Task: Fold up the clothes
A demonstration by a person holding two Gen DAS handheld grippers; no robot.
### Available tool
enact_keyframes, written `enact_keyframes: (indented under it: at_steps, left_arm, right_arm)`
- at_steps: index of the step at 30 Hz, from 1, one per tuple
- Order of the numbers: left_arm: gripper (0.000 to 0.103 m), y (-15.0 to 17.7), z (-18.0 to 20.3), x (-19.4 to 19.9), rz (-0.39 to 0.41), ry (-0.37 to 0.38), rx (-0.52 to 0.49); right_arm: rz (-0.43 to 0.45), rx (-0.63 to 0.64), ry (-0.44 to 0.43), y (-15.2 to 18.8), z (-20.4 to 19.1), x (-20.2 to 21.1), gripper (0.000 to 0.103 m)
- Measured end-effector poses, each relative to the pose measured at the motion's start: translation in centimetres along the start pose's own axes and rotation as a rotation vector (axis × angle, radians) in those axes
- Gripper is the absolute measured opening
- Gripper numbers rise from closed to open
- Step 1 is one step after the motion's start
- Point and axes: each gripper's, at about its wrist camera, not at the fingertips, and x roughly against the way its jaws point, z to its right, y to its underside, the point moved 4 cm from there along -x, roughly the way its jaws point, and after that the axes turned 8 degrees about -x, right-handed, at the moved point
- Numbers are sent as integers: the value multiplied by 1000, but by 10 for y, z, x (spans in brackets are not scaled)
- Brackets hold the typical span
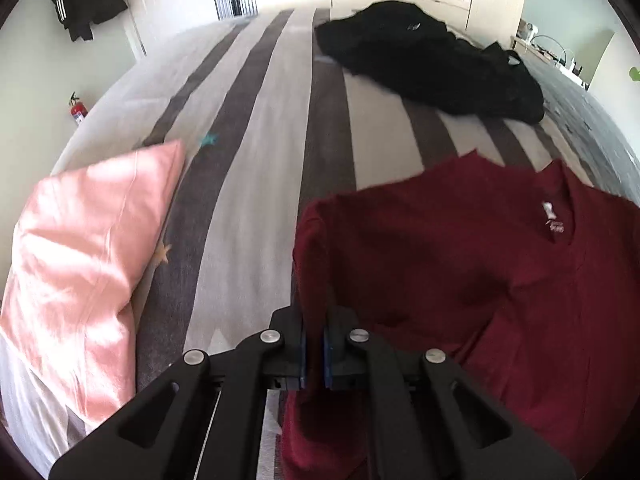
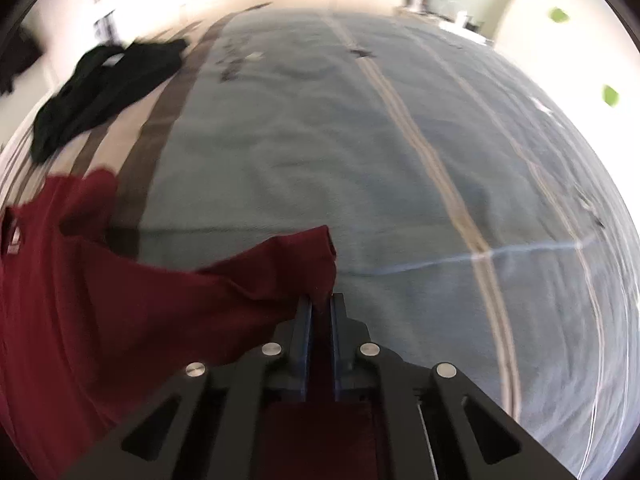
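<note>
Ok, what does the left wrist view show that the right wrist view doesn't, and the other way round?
Only the left wrist view shows the pink pillow, the red fire extinguisher, the shirt's collar with its white label, and the left gripper shut on the maroon shirt.

Only the right wrist view shows the blue-grey bedspread area with pale lines, and the right gripper shut on the shirt's other edge.

Both show the maroon shirt, the black garment lying farther up the bed, and the striped bed cover.
</note>
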Motion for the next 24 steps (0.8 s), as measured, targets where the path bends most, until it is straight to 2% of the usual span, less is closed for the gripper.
enact_keyframes:
  at_steps: [3,8,11,13,20,24]
  left_arm:
    - [4,-9,9,10,28,20,2]
    - [4,-32,33,22,76,53,-14]
    - [4,-48,38,28,105,78,0]
    - [4,-56,44,30,108,59,-13]
    - [4,-43,31,22,46,70,37]
    - [6,-36,23,-5,-12,15,32]
  right_arm:
    - [15,-66,31,-4,34,16,6]
    - [54,-34,77,-2,61,33,3]
    - [60,-91,115,-12,84,34,3]
    - [47,-114,133,-14,98,32,3]
    - [50,-137,192,-25,118,28,3]
    - [-10,-113,194,-34,105,5,4]
